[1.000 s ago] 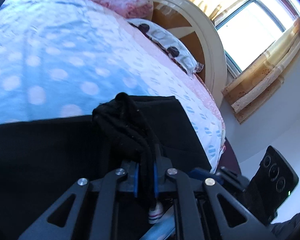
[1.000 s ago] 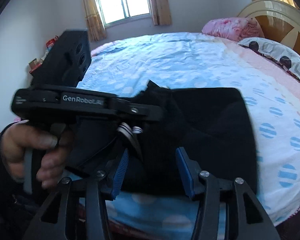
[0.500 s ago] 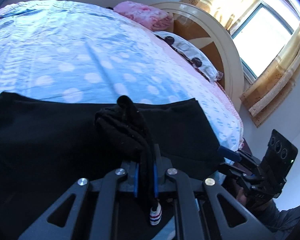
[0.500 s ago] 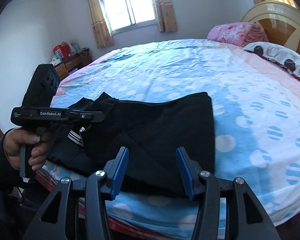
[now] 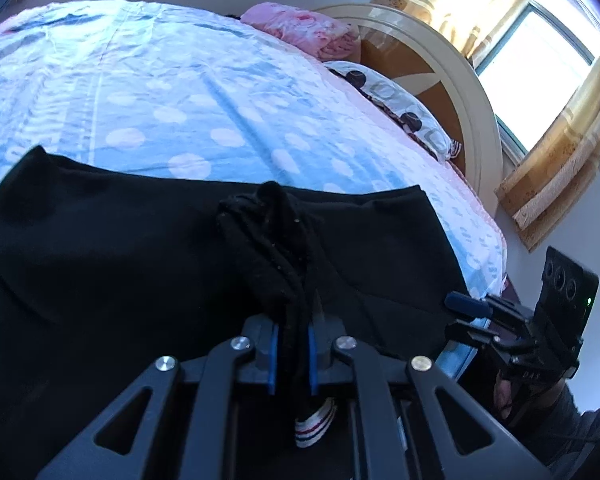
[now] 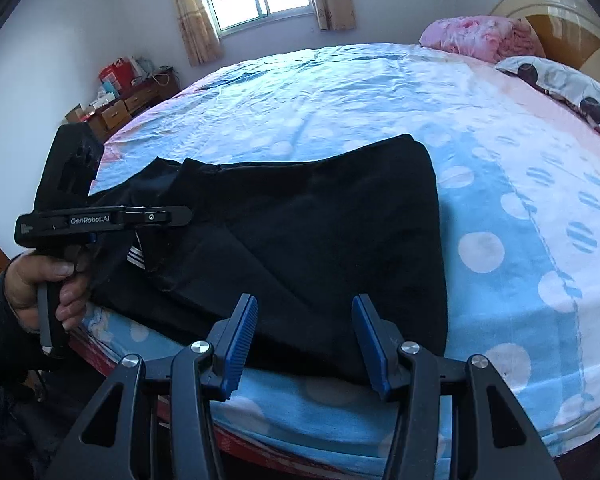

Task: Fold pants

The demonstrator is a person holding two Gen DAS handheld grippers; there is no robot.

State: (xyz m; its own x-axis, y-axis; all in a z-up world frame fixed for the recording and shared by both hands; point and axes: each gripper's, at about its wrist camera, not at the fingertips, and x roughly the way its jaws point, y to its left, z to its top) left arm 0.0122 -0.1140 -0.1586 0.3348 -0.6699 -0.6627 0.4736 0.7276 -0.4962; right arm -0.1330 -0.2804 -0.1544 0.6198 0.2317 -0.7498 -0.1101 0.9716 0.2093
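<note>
Black pants [image 6: 320,232] lie spread flat on the blue polka-dot bed near its front edge. My left gripper [image 5: 291,354] is shut on a bunched fold of the pants [image 5: 268,248]; a white striped trim hangs below its fingers. In the right wrist view the left gripper [image 6: 180,214] sits at the pants' left end. My right gripper [image 6: 304,344] is open and empty, hovering over the front edge of the pants. It also shows in the left wrist view [image 5: 466,306] at the right, by the bed edge.
The bed sheet [image 6: 340,100] stretches far behind the pants. A pink quilt [image 6: 476,38] and a spotted pillow [image 6: 560,80] lie by the wooden headboard [image 5: 440,64]. A cluttered dresser [image 6: 120,104] stands by the far window.
My left gripper pulled the pants leftward, spreading them out flat along the bed edge. My right gripper stayed open and drew back from the cloth.
</note>
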